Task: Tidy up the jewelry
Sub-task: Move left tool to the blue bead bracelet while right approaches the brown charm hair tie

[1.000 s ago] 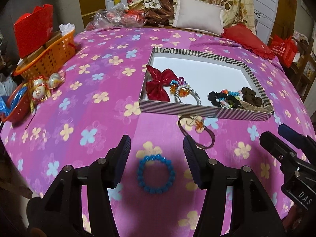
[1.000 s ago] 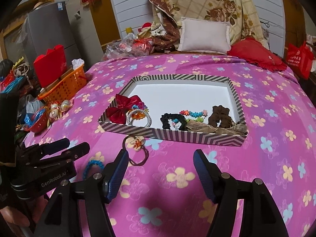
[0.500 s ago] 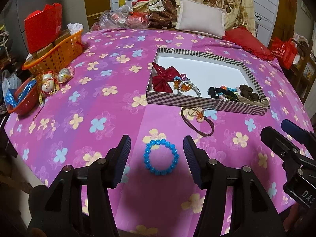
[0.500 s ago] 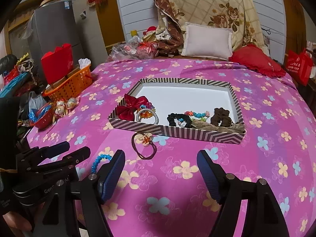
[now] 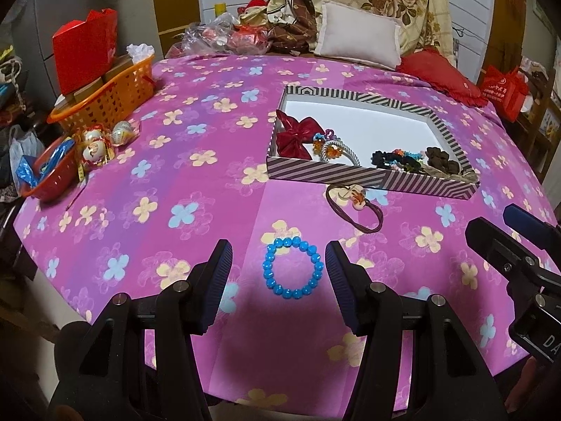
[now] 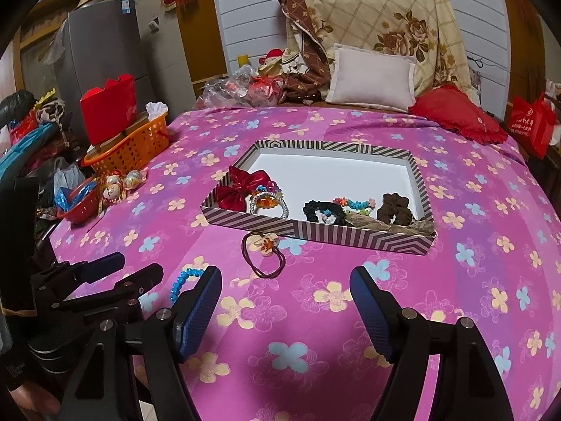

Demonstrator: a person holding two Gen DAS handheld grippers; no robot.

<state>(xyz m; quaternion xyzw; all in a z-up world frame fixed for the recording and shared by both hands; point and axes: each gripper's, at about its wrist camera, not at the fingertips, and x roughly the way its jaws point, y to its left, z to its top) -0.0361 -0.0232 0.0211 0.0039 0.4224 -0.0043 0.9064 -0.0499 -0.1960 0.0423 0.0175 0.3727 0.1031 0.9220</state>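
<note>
Nearest the left wrist camera, the left hand-held gripper (image 5: 278, 270) stands with its jaws wide apart above the pink flowered bed cover (image 5: 175, 175); the blue bead bracelet (image 5: 293, 267) lies flat on the cover between the two fingers, touched by neither. The right hand-held gripper (image 6: 285, 301) also stands spread wide, with only bare cover between its fingers, nothing gripped. From the left wrist view its dark body shows at the right edge.

Just beyond the bracelet, and apart from it, a brown hair tie with a pale charm (image 5: 354, 207) lies on the cover, its charm end close against the front wall of the striped box (image 5: 326, 173).

Inside the box, along the near wall, lie from left to right a red bow (image 5: 296, 137), a silver-white hair ring with orange flowers (image 5: 336, 151), a black scrunchie (image 6: 320, 210), a string of coloured beads (image 6: 354, 205) and a brown scrunchie (image 6: 394, 207). The far part of the white box floor is bare.

Off to the left edge of the bed sit a red bowl (image 5: 52, 182), some round painted ornaments (image 5: 94, 147) and an orange basket (image 5: 105, 101) holding a red paper bag (image 5: 84, 49).

Farthest back, a white pillow (image 5: 357, 38), a red cushion (image 5: 434, 70) and a flowered quilt (image 6: 368, 10) are heaped by the wall.
</note>
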